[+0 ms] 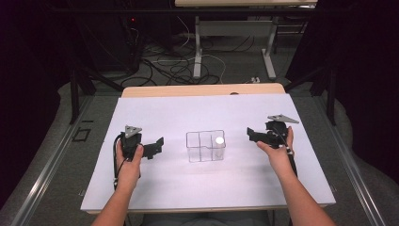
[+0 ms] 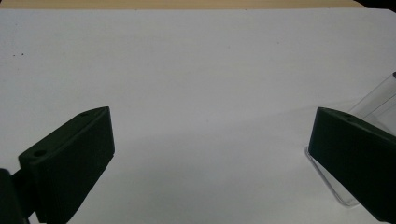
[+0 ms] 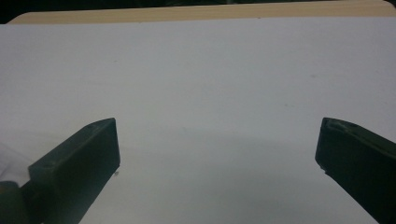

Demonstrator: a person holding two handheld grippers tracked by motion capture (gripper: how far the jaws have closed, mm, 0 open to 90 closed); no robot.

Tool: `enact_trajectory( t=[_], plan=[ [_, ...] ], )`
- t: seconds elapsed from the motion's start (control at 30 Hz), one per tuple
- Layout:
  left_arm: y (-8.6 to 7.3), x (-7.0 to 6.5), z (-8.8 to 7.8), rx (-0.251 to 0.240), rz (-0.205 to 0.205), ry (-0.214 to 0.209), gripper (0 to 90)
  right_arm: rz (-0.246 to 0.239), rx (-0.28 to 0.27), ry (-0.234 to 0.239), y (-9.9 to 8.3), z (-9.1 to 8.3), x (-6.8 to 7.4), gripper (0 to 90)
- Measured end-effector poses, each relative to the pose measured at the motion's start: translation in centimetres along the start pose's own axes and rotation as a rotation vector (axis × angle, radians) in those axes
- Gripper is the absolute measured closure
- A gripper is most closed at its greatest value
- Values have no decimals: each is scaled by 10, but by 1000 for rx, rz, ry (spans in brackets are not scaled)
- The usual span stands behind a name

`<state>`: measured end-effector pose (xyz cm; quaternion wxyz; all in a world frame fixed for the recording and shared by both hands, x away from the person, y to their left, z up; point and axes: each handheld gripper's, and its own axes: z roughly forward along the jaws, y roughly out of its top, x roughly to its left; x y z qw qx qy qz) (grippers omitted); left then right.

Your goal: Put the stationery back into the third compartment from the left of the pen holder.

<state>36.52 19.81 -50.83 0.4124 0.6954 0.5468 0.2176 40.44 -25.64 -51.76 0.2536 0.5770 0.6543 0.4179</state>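
Clear, glossy plastic divided box (image 1: 205,146) with smooth see-through walls. White matt sheet (image 1: 155,183) (paper-like) covered pale wood-look tabletop (image 1: 202,90). Matt black plastic left gripper (image 2: 210,154) and right gripper (image 3: 217,154), each with dull grey plate.

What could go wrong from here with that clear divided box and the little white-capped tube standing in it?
The clear box looks light, and it sits loose on the white sheet. A nudge from either open gripper, left or right, might slide it.

The tube stands upright in the back right compartment. A jaw catching the box's wall on the way in could tip it.

The transparent walls are hard to see, so a jaw may strike the rim instead of clearing it.
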Motion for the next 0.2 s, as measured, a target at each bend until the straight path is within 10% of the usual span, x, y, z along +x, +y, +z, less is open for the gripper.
enact_trajectory(
  t=[0.2],
  plan=[
    [-1, 1, 1, 4, 1, 8, 4, -4, 33, -11, -4, 3, -4, 0]
  ],
)
